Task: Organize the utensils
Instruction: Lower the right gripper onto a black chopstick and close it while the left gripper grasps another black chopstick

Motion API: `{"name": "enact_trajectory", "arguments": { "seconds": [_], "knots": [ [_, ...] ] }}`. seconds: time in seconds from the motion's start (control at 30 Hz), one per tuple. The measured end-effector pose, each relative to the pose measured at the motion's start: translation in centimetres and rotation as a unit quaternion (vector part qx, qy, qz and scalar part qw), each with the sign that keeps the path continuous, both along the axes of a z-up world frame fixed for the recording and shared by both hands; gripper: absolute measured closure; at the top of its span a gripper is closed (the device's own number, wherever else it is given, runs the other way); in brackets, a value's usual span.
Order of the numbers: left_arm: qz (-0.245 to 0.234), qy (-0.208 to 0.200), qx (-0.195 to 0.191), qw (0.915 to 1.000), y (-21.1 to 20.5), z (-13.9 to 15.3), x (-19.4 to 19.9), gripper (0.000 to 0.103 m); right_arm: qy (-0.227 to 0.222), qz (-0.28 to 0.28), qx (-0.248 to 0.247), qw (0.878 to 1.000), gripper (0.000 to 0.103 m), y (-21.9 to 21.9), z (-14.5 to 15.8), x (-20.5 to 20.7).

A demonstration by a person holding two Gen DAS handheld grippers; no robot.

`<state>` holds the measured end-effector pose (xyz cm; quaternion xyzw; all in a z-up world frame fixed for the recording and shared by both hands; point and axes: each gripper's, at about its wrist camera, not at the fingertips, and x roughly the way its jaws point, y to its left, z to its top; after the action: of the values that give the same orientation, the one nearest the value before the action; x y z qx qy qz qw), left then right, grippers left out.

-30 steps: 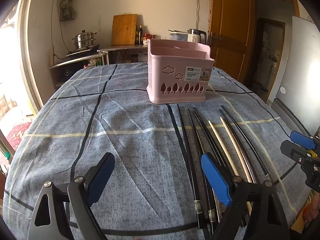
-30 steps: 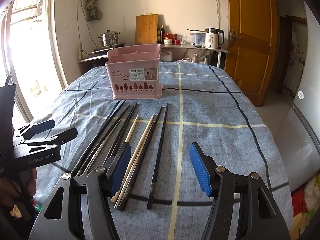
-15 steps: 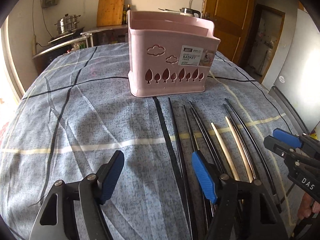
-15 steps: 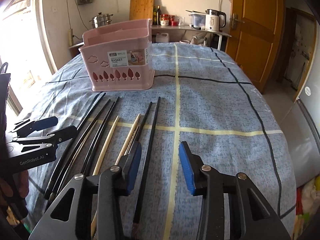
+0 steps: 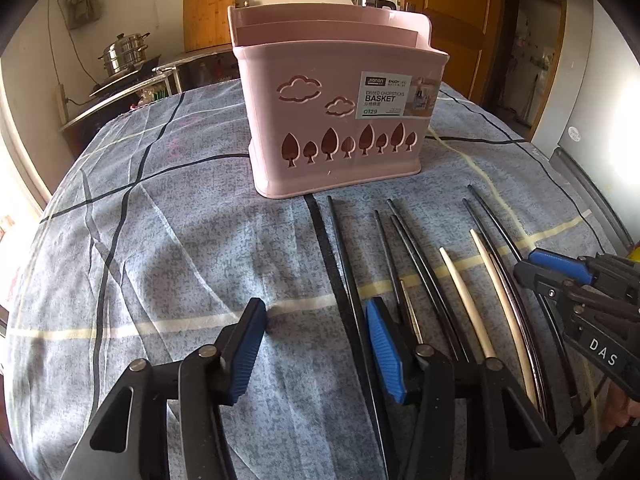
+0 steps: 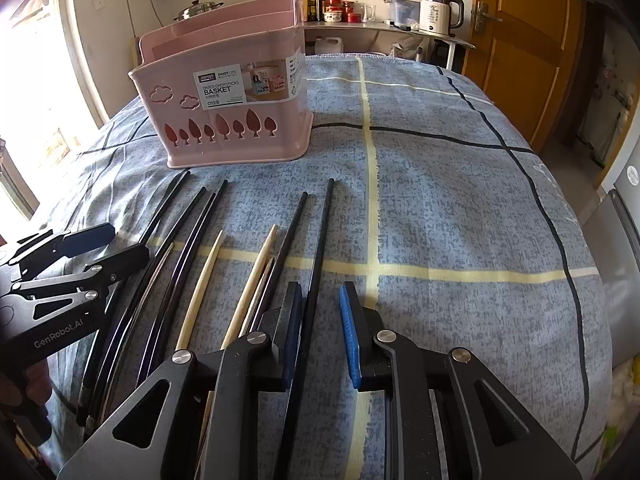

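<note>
Both your grippers have pushed in closer since a second ago, and the right gripper (image 6: 320, 332) has narrowed its gap around the rightmost black chopstick (image 6: 318, 256). That stick runs lengthwise away from you, tip aimed toward the basket (image 6: 224, 120), passing between the pads; you can't quite tell from this if they're touching it yet, so not clamped as far as I can see. The rest of the chopsticks (image 5: 424, 280) lie in a loose fan on the tablecloth (image 5: 180, 240), all pointing roughly at the basket, two pale ones (image 6: 200, 292) mixed among the black.

Your left gripper (image 5: 316, 344) is spread wide, holding nothing, low over the cloth with its right pad over the leftmost sticks.

Left view shows the basket's inner dividers up close; right view shows the kettle (image 6: 438, 12) and the whole right side of the table, which the left one doesn't.
</note>
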<state>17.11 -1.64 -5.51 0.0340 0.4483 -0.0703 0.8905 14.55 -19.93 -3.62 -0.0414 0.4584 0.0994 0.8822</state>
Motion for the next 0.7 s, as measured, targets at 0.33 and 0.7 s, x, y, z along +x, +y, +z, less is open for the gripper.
{"name": "enact_trajectory", "arguments": {
  "seconds": [0.33, 0.7],
  "knots": [
    [-0.028, 0.003, 0.019, 0.9994, -2.2, 0.2, 0.4, 0.095, 0.021, 0.009, 0.008, 1.000, 0.096, 0.2, 0.1, 1.8],
    [-0.016, 0.006, -0.033, 0.9993, -0.6, 2.3, 0.0, 0.098, 0.014, 0.007, 0.054, 0.998, 0.098, -0.8, 1.9, 1.5]
  ]
}}
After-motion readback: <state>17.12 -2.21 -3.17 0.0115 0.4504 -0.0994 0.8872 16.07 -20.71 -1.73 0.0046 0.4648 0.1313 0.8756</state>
